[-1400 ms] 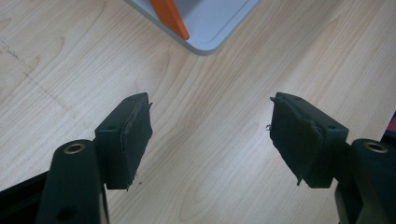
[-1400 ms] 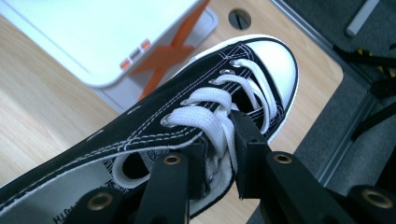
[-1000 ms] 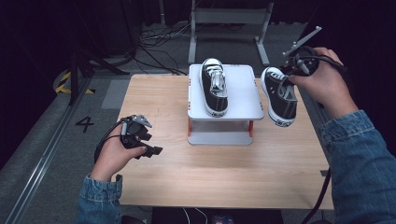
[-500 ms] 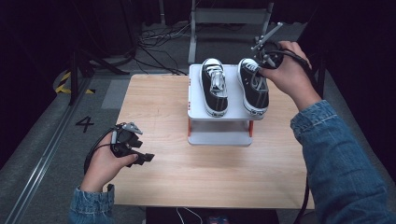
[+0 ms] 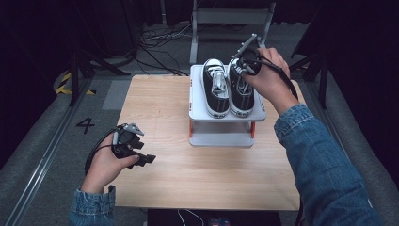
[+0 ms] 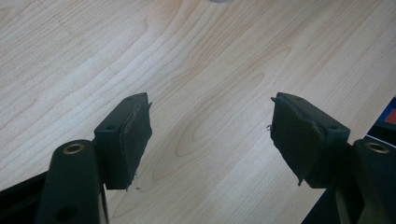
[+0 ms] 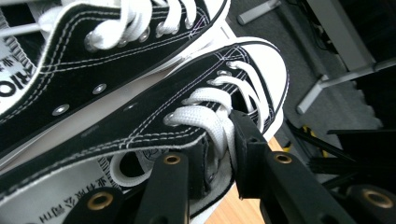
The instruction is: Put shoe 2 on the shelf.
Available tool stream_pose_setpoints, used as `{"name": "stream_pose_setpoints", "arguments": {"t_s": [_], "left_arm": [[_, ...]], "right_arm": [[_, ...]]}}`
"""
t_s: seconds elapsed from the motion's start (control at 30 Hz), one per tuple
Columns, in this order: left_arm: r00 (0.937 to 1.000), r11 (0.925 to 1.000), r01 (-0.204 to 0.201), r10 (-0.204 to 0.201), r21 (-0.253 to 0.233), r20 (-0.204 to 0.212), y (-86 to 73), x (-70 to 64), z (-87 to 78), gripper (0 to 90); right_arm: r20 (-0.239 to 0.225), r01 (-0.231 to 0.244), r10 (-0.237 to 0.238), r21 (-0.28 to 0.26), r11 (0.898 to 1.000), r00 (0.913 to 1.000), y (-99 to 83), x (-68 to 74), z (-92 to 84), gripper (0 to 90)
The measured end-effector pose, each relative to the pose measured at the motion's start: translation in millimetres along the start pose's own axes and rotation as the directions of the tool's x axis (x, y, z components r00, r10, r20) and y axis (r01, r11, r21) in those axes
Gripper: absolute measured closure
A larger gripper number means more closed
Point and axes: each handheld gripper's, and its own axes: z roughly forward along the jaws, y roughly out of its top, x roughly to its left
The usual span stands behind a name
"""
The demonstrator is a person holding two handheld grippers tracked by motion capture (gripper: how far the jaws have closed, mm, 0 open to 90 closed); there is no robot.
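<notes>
Now the right sneaker's [image 7: 187, 121] side sits pinched between the jaws.

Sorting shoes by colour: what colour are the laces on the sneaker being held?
White laces on the black sneaker; right gripper view shows them best.

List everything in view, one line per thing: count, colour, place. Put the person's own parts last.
Table: one, light wood, centre of the high view.
Shoe rack: one, white with orange posts, far middle of the table.
Left shoe: one, black with white laces and toe cap, on the rack's top shelf.
Right shoe: one, black and white, on the top shelf beside the first.
Floor number 4: one, black, grey floor left of the table.
Cables: several, dark, floor beyond the table.
Left tongs: black, open, over the table's near left.
Right tongs: black, shut on the right shoe at its laces.
Sleeves: two, blue denim.
</notes>
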Motion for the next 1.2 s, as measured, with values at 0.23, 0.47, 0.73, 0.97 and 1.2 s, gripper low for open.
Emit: {"name": "stream_pose_setpoints", "arguments": {"t_s": [0.23, 0.47, 0.73, 0.97, 1.2], "left_arm": [[0.9999, 1.0, -0.01, 0.01, 0.001, 0.003, 3.2, 0.7, 0.6, 29.7], [0.9997, 0.9998, -0.019, 0.019, 0.004, 0.015, 8.8, 0.8, 3.4, 29.7], [0.9995, 0.9996, -0.025, 0.025, 0.008, 0.017, 14.1, 3.9, 7.7, 29.7], [0.9993, 0.9995, -0.03, 0.03, 0.012, 0.021, 20.0, 6.8, 13.3, 29.7], [0.9992, 0.9994, -0.036, 0.035, 0.001, 0.019, 23.7, 7.8, 12.3, 29.6]], "right_arm": [[-0.037, -0.04, 0.038, -0.044, 0.998, 0.9986, -6.2, -1.4, -3.0, 51.9], [-0.122, -0.158, 0.139, -0.158, 0.975, 0.9827, -26.8, -10.9, -33.3, 46.3], [-0.139, -0.205, 0.181, -0.185, 0.961, 0.9736, -78.6, -17.0, -61.0, 45.8], [-0.155, -0.261, 0.231, -0.215, 0.941, 0.9606, -125.0, -16.6, -79.0, 45.7], [-0.161, -0.306, 0.276, -0.207, 0.929, 0.9476, -171.0, -5.1, -88.7, 44.7]]}}
